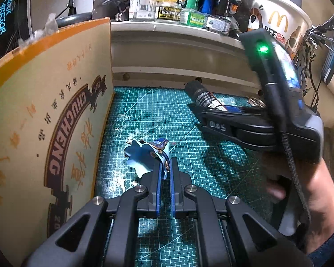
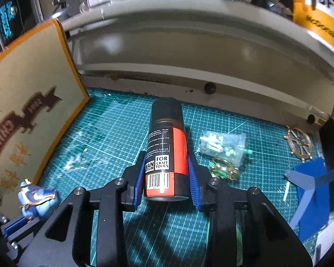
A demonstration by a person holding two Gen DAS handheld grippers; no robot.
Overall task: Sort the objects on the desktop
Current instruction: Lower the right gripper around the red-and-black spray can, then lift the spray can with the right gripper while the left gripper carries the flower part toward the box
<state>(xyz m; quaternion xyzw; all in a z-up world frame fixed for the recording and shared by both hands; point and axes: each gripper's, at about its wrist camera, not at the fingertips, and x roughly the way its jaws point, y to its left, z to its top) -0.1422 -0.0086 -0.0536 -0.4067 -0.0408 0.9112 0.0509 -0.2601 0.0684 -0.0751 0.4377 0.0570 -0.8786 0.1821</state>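
1. At frame centre, right tongs (image 2: 165,178) clamp a black-and-red spray can (image 2: 167,146) lying on the green worktop (image 2: 113,133).
2. Left tongs (image 1: 164,166), nearly closed, grip a blue figurine (image 1: 144,158) low on the worktop.

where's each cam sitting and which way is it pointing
Left wrist: rides the left gripper, looking down and forward over the green cutting mat; its pads pinch a blue figurine. The right gripper and the hand holding it show at right.
Right wrist: rides the right gripper, angled down at the mat; its pads clamp a spray can.
Shared: mat, can, figurine, and the upright printed board at left.
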